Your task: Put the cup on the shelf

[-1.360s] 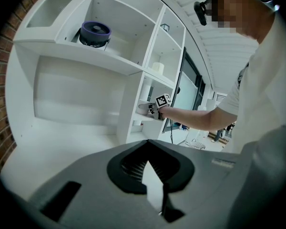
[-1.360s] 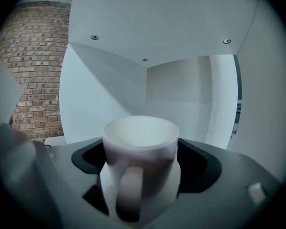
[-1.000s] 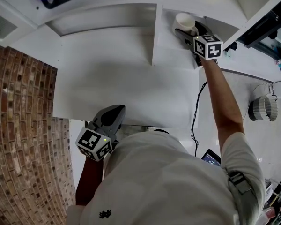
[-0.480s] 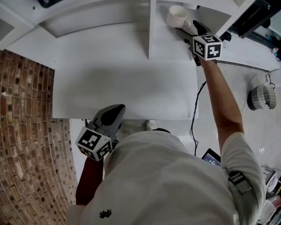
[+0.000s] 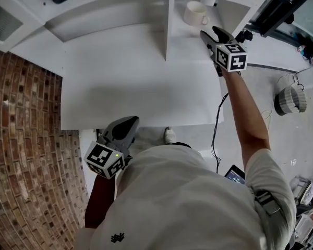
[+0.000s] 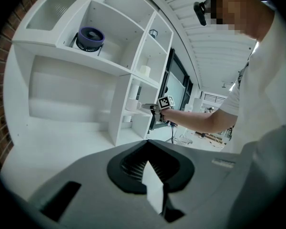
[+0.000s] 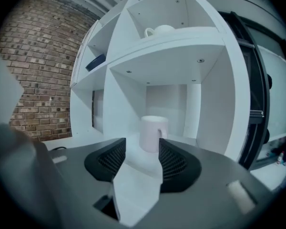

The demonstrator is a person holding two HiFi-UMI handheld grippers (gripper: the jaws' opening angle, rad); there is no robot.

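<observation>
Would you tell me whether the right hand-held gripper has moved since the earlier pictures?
Yes: the right hand-held gripper has backed out of the shelf toward the person, away from the cup; its jaws are closing, empty.

A brick wall [image 5: 26,139] stands left of the white table [image 5: 141,92]; a black cable [image 5: 215,139] and a ribbed white object [image 5: 291,99] lie to its right.

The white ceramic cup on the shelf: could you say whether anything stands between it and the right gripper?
Nothing visible does: only white shelf lies between the white ceramic cup and the right gripper, whose empty jaws are closing.
</observation>
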